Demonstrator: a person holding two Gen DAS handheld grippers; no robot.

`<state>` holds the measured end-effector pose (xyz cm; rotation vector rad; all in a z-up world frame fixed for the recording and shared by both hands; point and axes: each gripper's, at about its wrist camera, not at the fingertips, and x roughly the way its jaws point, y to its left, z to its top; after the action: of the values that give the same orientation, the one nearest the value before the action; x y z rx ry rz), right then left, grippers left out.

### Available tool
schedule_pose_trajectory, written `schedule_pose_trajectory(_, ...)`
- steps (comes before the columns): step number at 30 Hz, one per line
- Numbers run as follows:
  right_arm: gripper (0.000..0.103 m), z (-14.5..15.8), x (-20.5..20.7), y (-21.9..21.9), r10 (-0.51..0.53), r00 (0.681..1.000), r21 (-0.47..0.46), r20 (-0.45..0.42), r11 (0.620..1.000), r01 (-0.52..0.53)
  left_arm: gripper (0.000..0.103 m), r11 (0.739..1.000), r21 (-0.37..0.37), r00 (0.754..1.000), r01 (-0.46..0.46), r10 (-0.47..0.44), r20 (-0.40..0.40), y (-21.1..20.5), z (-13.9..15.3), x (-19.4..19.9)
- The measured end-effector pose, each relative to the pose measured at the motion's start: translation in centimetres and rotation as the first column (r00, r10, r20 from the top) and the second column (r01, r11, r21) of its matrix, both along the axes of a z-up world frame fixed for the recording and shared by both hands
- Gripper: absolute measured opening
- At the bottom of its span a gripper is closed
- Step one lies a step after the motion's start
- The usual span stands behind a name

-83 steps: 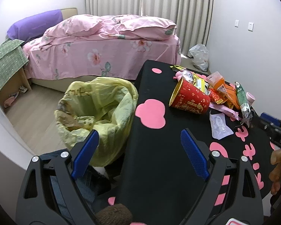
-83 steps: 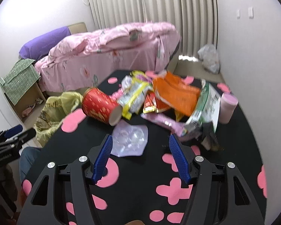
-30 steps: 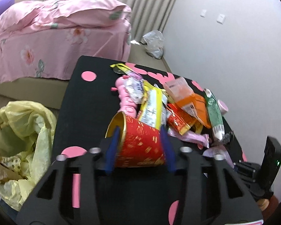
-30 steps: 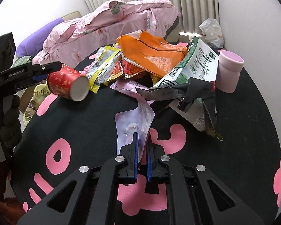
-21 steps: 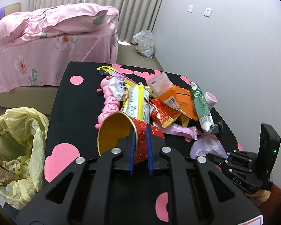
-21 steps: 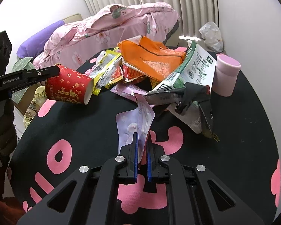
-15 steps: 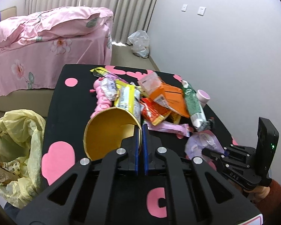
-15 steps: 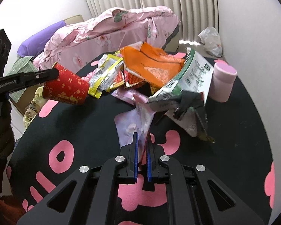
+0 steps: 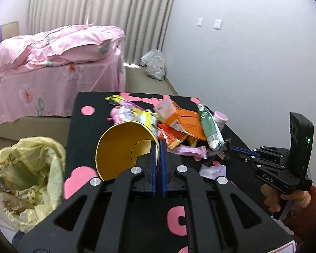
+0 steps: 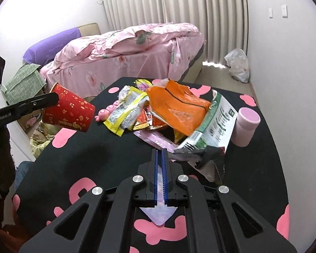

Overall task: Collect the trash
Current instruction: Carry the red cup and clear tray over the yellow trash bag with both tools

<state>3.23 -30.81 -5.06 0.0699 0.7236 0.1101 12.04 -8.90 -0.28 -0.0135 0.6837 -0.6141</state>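
My left gripper (image 9: 157, 145) is shut on the rim of a red paper cup (image 9: 124, 145), gold inside, and holds it lifted above the black table; the cup also shows in the right wrist view (image 10: 70, 111). My right gripper (image 10: 160, 154) is shut on a clear lilac plastic tray (image 10: 158, 215) and holds it off the table; that tray also shows in the left wrist view (image 9: 212, 170). A heap of wrappers lies mid-table: an orange bag (image 10: 177, 107), a yellow packet (image 10: 126, 109), a green and white pack (image 10: 217, 124).
A yellow bin bag (image 9: 29, 175) stands open on the floor left of the black table (image 10: 107, 154). A pink cup (image 10: 245, 126) stands at the table's right. A pink bed (image 10: 126, 54) lies beyond. A white bag (image 10: 238, 65) sits by the wall.
My left gripper closed on the cup's rim and lifted it, turning its mouth towards the camera. My right gripper raised the plastic tray, which now hangs under the jaws.
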Motion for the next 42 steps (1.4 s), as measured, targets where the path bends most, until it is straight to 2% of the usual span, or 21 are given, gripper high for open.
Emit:
schedule_pose_trajectory(2,0.006,0.0,-0.3,0.0,0.003,1.000,0.020,-0.008,1.000,-0.003,0.004,1.000,-0.020,1.000,-0.017,0.017,-0.010,1.2,0.0,-0.1)
schedule_pose_trajectory(4,0.007,-0.5,-0.4,-0.7,0.012,0.999,0.080,-0.037,0.997,-0.009,0.004,0.999,-0.046,0.999,-0.027,0.026,-0.024,2.3,0.0,-0.2)
schedule_pose_trajectory(5,0.012,-1.0,-0.5,-1.0,0.015,0.998,0.101,-0.057,0.995,-0.010,0.004,0.998,-0.057,0.999,-0.026,0.024,-0.028,2.6,-0.1,-0.3)
schedule_pose_trajectory(6,0.021,-1.4,-0.7,-1.2,0.009,0.998,0.100,-0.068,0.995,-0.002,0.004,0.997,-0.071,0.999,-0.022,0.019,-0.037,2.9,-0.2,-0.4)
schedule_pose_trajectory(7,0.049,-1.8,-1.0,-1.4,0.001,0.997,0.097,-0.072,0.995,0.006,0.004,0.997,-0.080,0.999,-0.017,0.013,-0.046,3.0,-0.4,-0.6)
schedule_pose_trajectory(8,0.061,-2.4,-1.4,-1.6,0.011,0.998,0.108,-0.067,0.994,-0.004,0.004,0.996,-0.089,0.998,-0.008,0.003,-0.055,3.0,-0.6,-0.7)
schedule_pose_trajectory(10,0.061,-3.4,-1.8,-1.7,0.038,0.995,0.119,-0.093,0.993,-0.027,0.004,0.996,-0.094,0.998,0.006,-0.012,-0.066,2.7,-0.9,-0.8)
schedule_pose_trajectory(16,0.061,-6.4,-1.3,-0.3,0.047,0.979,0.012,-0.200,0.999,-0.046,0.004,0.993,-0.103,0.990,0.053,-0.065,-0.122,1.1,-2.2,-0.8)
schedule_pose_trajectory(18,0.061,-7.1,-0.8,0.3,0.054,0.976,-0.022,-0.209,0.998,-0.060,0.004,0.994,-0.094,0.988,0.056,-0.069,-0.138,0.9,-2.7,-0.8)
schedule_pose_trajectory(21,0.058,-7.1,0.0,0.4,0.063,0.979,-0.024,-0.196,0.997,-0.069,0.004,0.995,-0.085,0.986,0.053,-0.066,-0.154,0.8,-3.4,-0.7)
schedule_pose_trajectory(23,0.040,-7.1,0.4,0.3,0.067,0.980,-0.019,-0.189,0.997,-0.072,0.004,0.995,-0.084,0.984,0.050,-0.064,-0.165,0.8,-3.7,-0.6)
schedule_pose_trajectory(24,0.037,-7.0,0.5,0.2,0.074,0.980,-0.010,-0.184,0.997,-0.077,0.004,0.995,-0.083,0.984,0.050,-0.063,-0.167,0.8,-3.7,-0.6)
schedule_pose_trajectory(26,0.023,-6.5,0.5,0.1,0.075,0.985,-0.014,-0.156,0.997,-0.078,0.004,0.995,-0.083,0.984,0.049,-0.063,-0.168,0.7,-3.8,-0.6)
schedule_pose_trajectory(31,0.016,-5.7,0.0,0.1,0.081,0.988,-0.036,-0.128,0.996,-0.086,0.004,0.995,-0.078,0.985,0.054,-0.066,-0.158,0.6,-3.4,-0.7)
schedule_pose_trajectory(42,0.016,-1.4,-0.7,1.3,0.128,0.991,-0.036,-0.020,0.991,-0.129,0.004,0.997,-0.078,0.997,0.023,-0.030,-0.078,2.3,-0.8,-1.1)
